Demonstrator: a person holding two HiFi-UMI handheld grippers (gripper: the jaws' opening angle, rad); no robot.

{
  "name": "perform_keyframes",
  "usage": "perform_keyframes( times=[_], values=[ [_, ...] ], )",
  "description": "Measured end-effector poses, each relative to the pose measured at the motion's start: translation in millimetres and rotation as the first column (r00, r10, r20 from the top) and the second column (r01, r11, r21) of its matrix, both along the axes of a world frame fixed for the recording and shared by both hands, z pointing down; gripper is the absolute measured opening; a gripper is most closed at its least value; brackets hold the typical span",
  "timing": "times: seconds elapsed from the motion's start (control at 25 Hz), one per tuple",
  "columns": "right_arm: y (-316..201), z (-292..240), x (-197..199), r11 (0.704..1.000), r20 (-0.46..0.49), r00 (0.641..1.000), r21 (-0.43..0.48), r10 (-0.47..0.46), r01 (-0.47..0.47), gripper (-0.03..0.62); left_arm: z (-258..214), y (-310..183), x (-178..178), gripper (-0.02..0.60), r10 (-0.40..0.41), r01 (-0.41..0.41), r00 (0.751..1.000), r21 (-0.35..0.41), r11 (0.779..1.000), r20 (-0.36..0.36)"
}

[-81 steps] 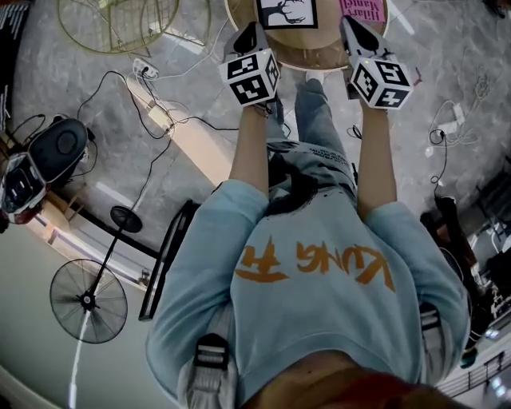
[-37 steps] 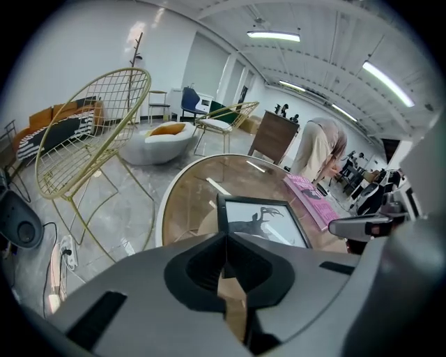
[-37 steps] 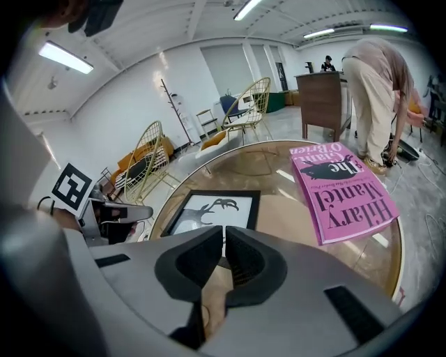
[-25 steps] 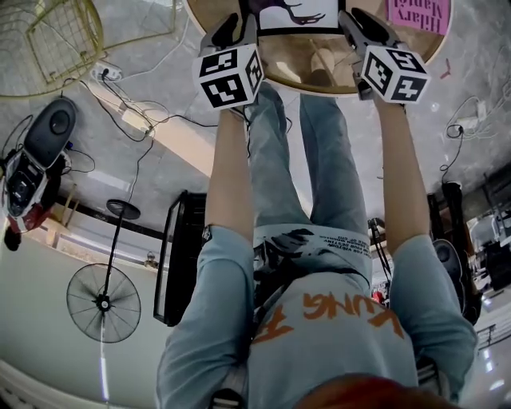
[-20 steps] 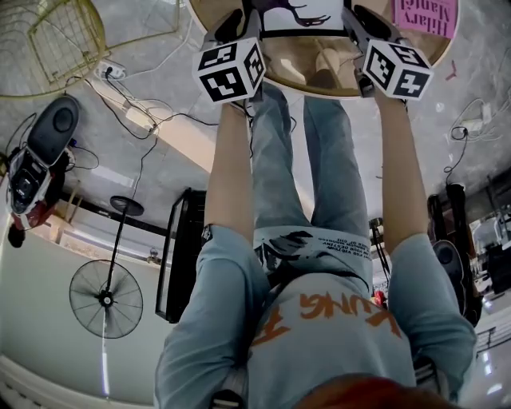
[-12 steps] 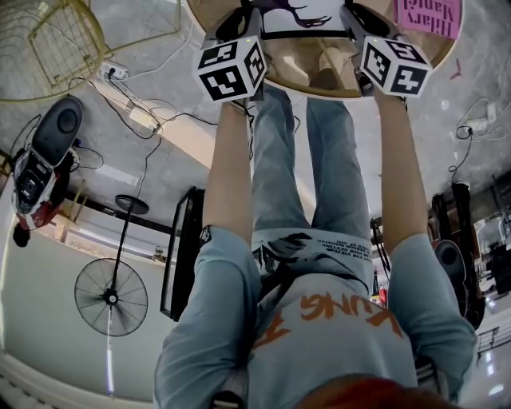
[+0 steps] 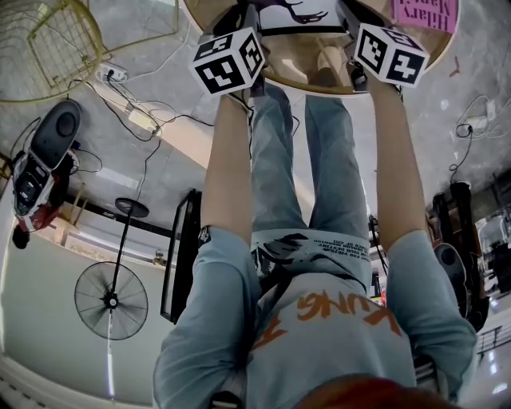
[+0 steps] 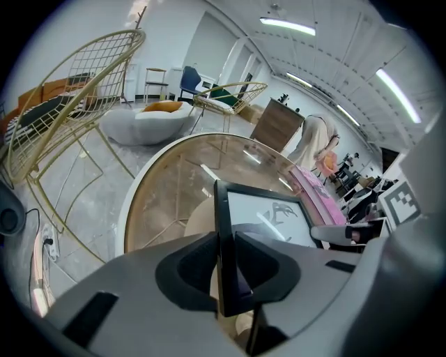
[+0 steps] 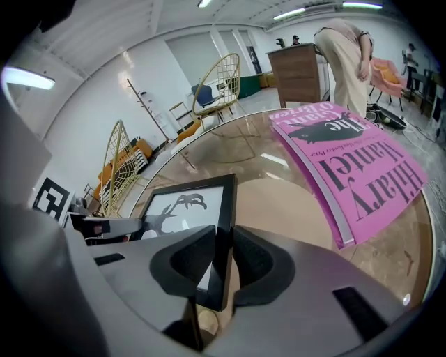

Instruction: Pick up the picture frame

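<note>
The black picture frame (image 7: 291, 16) with a tree print stands on the round glass table (image 7: 311, 86), cut off by the head view's top edge. My left gripper (image 7: 239, 12) is shut on its left edge; in the left gripper view that edge (image 8: 223, 230) runs upright between the two pads of the left gripper (image 8: 224, 240). My right gripper (image 7: 347, 12) has just been closing its jaws around the frame's right edge (image 9: 224, 209), and the pads of the right gripper (image 9: 223, 244) now press on it from both sides.
A pink book (image 9: 355, 167) lies on the table right of the frame. Gold wire chairs (image 7: 48, 40) stand at the left. A floor fan (image 7: 110, 299), cables and a power strip (image 7: 140, 120) lie on the floor. A person (image 9: 345, 42) bends over in the background.
Both marker cubes have shifted slightly up in the head view and rolled a little. The frame stays between the two grippers.
</note>
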State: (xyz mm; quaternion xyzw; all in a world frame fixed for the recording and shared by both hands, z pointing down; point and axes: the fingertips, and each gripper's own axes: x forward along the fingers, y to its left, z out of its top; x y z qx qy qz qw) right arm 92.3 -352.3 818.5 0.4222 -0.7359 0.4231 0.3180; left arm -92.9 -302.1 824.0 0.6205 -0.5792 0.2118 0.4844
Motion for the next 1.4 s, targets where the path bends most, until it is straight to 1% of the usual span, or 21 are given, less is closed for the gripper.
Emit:
perform_keyframes(
  times=[0.08,0.16,0.36,0.6,0.8,0.92,1.0,1.24,1.4],
  values=[
    [2,1,-1,1.000,-0.004,1.000,-0.013,-0.016,0.016,0.072,1,2,-2,0.081,0.007,-0.007,1.000,-0.007,1.000,-0.009],
    [8,-2,-2,0.999,-0.001,1.000,-0.020,-0.030,0.030,0.072,-6,5,-4,0.080,0.027,-0.027,1.000,-0.001,1.000,0.004],
    [27,-23,-1,0.999,0.011,1.000,0.038,0.001,-0.001,0.071,-31,19,-5,0.080,0.047,-0.049,0.999,0.060,0.997,0.024],
    [51,-65,-12,0.993,0.028,0.999,0.110,0.040,-0.043,0.071,-74,38,-17,0.080,0.083,-0.088,0.995,0.122,0.989,0.048],
    [60,-113,-20,0.979,0.071,0.995,0.184,0.074,-0.086,0.071,-128,39,-27,0.080,0.103,-0.119,0.991,0.209,0.971,0.084],
    [75,-138,-24,0.978,0.072,0.996,0.195,0.059,-0.072,0.072,-161,46,-29,0.078,0.115,-0.142,0.985,0.234,0.962,0.127],
    [76,-159,-29,0.975,0.066,0.996,0.214,0.053,-0.066,0.071,-184,46,-34,0.078,0.107,-0.142,0.984,0.256,0.956,0.145],
    [85,-239,-41,0.962,0.050,0.998,0.270,0.035,-0.047,0.071,-260,62,-46,0.078,0.077,-0.117,0.987,0.309,0.944,0.139],
    [79,-293,-48,0.942,0.074,0.997,0.331,0.035,-0.058,0.067,-316,61,-52,0.078,0.070,-0.119,0.987,0.371,0.921,0.145]
  ],
)
